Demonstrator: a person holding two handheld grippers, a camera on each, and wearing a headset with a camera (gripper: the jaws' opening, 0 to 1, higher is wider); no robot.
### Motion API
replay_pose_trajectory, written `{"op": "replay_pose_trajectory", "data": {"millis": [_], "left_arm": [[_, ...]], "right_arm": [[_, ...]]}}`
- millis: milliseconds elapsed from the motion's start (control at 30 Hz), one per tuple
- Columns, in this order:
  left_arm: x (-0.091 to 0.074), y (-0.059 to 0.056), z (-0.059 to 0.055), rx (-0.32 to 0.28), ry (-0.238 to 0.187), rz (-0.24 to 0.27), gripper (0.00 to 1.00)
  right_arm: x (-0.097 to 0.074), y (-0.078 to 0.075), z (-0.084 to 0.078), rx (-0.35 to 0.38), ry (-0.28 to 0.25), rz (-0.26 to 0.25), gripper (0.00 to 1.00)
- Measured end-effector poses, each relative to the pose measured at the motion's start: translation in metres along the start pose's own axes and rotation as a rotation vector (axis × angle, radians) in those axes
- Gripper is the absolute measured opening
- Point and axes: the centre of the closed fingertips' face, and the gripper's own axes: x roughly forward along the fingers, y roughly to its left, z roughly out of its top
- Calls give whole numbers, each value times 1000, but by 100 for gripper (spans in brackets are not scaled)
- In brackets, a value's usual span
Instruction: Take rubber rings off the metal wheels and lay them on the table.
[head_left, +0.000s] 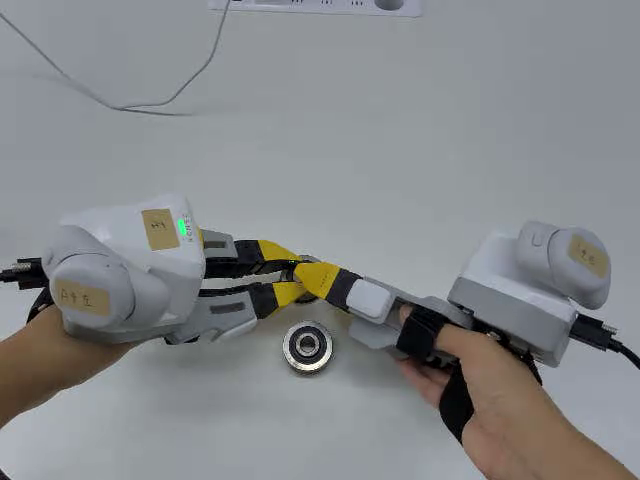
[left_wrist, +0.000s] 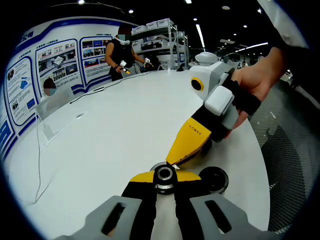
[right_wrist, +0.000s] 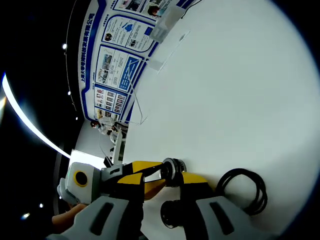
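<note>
left gripper (head_left: 288, 271) pinches a metal wheel (left_wrist: 165, 179), right gripper (head_left: 320, 278) tips meet it too, can't tell if they're squeezing

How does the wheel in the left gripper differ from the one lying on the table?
The held wheel is clamped between the left gripper's yellow tips, with the right gripper's tip at it; the table wheel lies flat, untouched. The held wheel's rim looks bare silver in the right gripper view; the table wheel's rim looks dark, likely ring on. Both seem the same type.

Held metal wheel (left_wrist: 165, 179) partly hidden
</note>
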Motion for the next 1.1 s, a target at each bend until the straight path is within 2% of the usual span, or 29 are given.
{"op": "replay_pose_trajectory", "data": {"millis": [300,533,700,833,1100], "left_arm": [[0,0,0,1,3,0,12],[0,0,0,2,4,0,12],[0,0,0,2,4,0,12],[0,0,0,2,3,0,12],[0,1,-1,1,1,0,12]], "right_arm": [[-2,2,0,-9,-9,11,27],[-3,1,2,-35,-7,6,22],[-2,-6,2,-92,-5,-25,14],[-1,-10,2,-180,0,-50,8],[1,-12,6,-218,11,-58,5]]}}
